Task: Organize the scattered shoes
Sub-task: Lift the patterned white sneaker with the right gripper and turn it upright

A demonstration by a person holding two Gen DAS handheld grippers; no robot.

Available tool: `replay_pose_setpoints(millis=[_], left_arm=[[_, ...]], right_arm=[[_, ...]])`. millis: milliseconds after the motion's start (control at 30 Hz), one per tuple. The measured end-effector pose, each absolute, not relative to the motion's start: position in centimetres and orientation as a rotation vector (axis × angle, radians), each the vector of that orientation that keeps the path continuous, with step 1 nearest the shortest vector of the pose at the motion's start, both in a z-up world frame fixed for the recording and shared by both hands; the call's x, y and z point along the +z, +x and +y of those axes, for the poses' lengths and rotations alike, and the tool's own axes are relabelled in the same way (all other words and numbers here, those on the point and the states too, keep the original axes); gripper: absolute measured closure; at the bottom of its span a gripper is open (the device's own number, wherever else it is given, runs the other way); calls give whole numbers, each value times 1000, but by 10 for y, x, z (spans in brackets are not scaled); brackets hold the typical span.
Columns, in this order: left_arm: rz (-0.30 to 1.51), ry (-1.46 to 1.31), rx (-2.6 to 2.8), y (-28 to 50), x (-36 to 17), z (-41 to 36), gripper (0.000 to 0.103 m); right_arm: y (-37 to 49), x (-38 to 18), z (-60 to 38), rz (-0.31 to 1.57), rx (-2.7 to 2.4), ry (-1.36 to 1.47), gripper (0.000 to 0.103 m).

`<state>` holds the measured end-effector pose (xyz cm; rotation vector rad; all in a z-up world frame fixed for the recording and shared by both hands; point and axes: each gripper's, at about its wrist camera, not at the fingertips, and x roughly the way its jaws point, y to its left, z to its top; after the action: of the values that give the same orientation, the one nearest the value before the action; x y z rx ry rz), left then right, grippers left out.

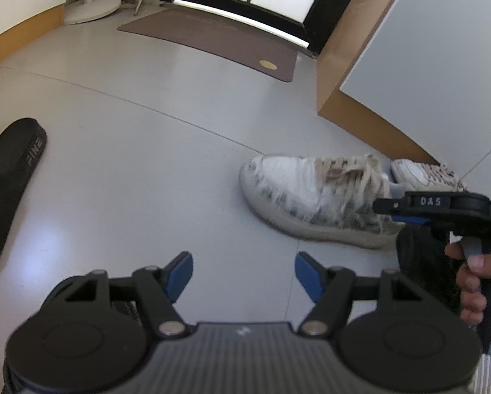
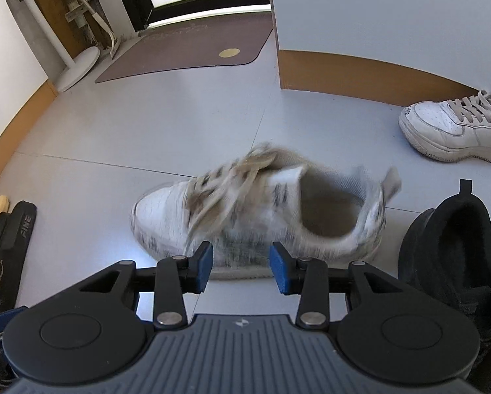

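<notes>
Your right gripper (image 2: 240,267) is part open and empty; the blurred white sneaker (image 2: 245,216) lies just beyond it. Your left gripper (image 1: 244,275) is wide, empty. Pinch the near collar wall squarely.

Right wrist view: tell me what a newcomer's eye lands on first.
The blurred white sneaker on the grey floor, just beyond the open, empty right gripper. Its apparent mate, a second white sneaker, sits far right by the wall, and a black shoe stands at the right edge beside the gripper.
</notes>
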<state>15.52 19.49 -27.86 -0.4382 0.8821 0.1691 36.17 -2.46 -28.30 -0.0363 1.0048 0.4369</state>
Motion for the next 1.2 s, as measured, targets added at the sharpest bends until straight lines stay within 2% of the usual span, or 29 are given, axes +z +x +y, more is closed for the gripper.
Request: replay_pose_setpoints(millis=[133,333,467,867,1200], left_arm=[[884,-442,172,154,-277,196,30],[878,-452,172,144,-274,203,30],[865,-458,178,148,-273,206,30],[864,-479,177,164,-282,208,29],[863,-481,187,174,-285,215,27]], right_arm=[[367,-285,-27,1037,412,18,54],[380,-290,-34,1098,340,151,51],[385,-294,-33,1117,290,202,32],[399,-314,-17,1194,161,360,11],[412,-328,-7,1165,67,315,9]])
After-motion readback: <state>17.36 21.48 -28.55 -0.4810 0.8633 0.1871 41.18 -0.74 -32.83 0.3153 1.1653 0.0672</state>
